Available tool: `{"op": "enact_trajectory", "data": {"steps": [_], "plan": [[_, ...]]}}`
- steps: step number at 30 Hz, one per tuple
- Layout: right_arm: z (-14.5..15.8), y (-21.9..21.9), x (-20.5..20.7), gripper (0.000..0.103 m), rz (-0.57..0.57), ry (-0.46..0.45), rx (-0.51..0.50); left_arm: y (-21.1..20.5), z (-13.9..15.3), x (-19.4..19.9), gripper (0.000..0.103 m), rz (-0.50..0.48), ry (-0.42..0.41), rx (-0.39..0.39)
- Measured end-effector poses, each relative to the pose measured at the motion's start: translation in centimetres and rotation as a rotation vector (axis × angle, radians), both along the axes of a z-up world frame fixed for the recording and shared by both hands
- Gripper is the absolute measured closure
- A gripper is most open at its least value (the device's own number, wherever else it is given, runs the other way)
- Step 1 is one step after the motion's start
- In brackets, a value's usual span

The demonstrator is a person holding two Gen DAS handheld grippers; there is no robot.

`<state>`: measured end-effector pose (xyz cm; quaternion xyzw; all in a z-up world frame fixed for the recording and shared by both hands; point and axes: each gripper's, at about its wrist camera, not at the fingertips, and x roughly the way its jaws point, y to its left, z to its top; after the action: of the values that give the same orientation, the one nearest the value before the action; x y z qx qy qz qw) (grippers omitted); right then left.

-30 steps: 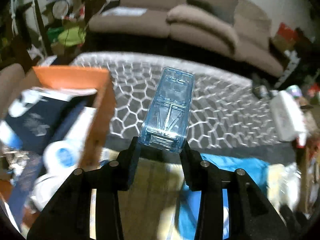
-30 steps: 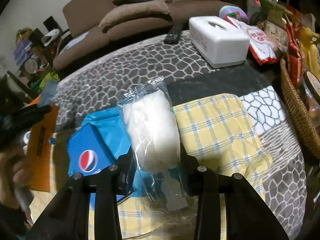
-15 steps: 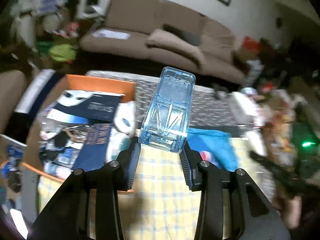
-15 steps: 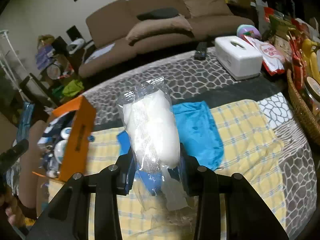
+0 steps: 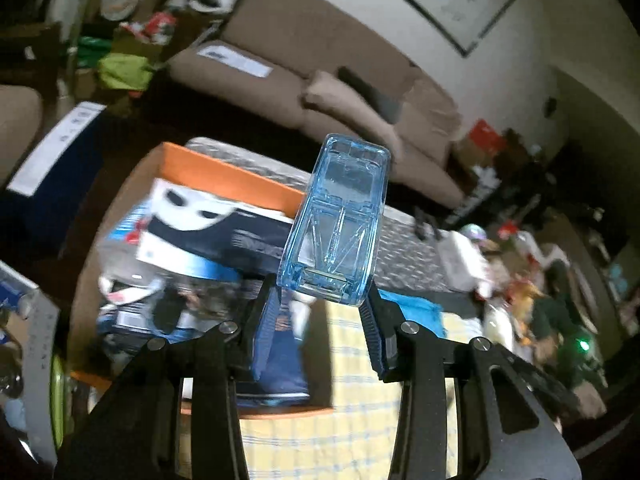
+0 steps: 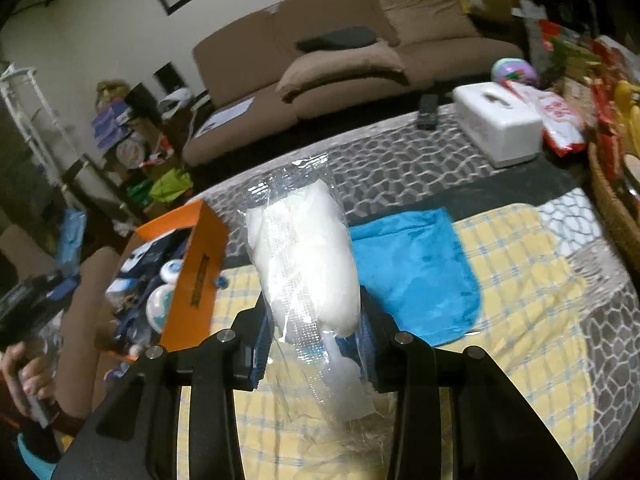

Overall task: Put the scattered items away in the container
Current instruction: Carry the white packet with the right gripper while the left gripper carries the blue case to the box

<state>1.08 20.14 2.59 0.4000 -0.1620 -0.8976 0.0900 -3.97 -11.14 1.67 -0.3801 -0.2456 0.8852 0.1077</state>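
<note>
Dim, yellowish room light in both views, corners black from the fisheye. Left view is smeared by motion blur, worst from three to nine o'clock. Glare whitens the packet (image 6: 304, 264); walls bend at the rim.

Both wrist views look steeply down over the table from close above. The left one faces the orange box (image 5: 224, 176) at ten o'clock; the right sees it (image 6: 200, 256) at nine o'clock. They share the brown sofa (image 6: 320, 60) at twelve.
</note>
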Motion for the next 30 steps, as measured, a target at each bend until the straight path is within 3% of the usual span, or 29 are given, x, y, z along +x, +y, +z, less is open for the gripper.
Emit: {"op": "enact_trajectory", "data": {"steps": [6,13,17,25,30], "plan": [[-0.3,-5.9,-1.8,0.065,0.134,-0.007,-0.089,-1.7,0.0,-0.4,0.067,0.181,-0.005,-0.235],[-0.1,-13.6,-5.3,0.065,0.217,-0.037,-0.127,-3.5,-0.1,-0.8,0.067,0.254,-0.015,-0.334],[-0.3,-18.1,-8.5,0.065,0.203,-0.105,-0.108,-3.4,-0.8,-1.7,0.067,0.260,-0.040,-0.442],[-1.0,-24.5,-13.1,0.065,0.222,-0.153,-0.034,-4.4,-1.9,-2.8,0.067,0.245,-0.113,-0.415],[-2.2,-25.8,-14.3,0.065,0.212,-0.176,-0.025,-5.2,-2.6,-3.3,0.067,0.243,-0.153,-0.385]]}}
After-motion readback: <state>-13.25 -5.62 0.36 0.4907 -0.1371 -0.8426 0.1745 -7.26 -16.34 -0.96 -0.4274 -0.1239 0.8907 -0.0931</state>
